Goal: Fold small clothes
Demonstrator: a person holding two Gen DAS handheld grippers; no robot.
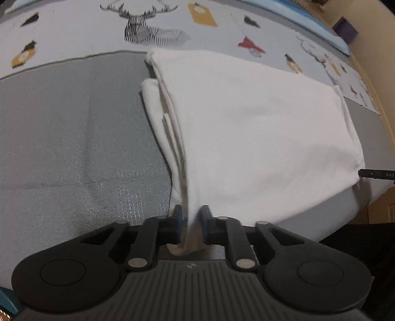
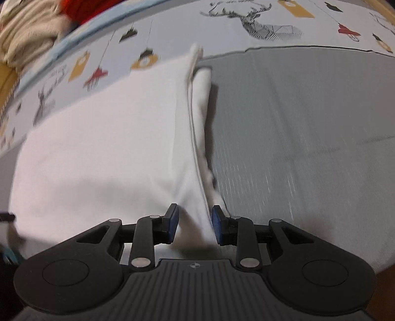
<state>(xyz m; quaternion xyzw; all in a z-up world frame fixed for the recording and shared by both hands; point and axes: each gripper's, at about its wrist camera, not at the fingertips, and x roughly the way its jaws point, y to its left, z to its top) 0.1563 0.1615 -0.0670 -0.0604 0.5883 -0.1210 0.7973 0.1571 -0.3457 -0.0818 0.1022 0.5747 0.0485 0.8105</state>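
You are working over a big bed sheet (image 1: 74, 32) with pictures on it: a striped deer head (image 1: 138, 24), yellow tags and little red and black shapes. On top of the sheet lies a grey mat (image 1: 74, 138), and its far edge runs across both views. The mat is woven and has soft crease lines in it.

The white cloth (image 1: 259, 128) sits on the grey mat and reaches back to the mat's far edge. It is already folded over, so you see stacked layers along one side. In the left view those layers are on the left side of the cloth; in the right view they are on the right side. The mat beside that edge is bare.

At the far right of the left view, a blue edge (image 1: 321, 27) runs along the sheet, with a tan wall and a dark purple box (image 1: 345, 28) past it. At the top left of the right view there is a heap of cream and red fabric (image 2: 37, 22), blurry.

Your left gripper (image 1: 192, 222) is pinched shut on the near edge of the white cloth, and the cloth bunches between its blue pads. Your right gripper (image 2: 195, 223) has its pads apart, one on each side of the cloth's near corner, not squeezing it. A thin black tip (image 1: 375, 173) pokes in at the right edge of the left view, just beside the cloth.
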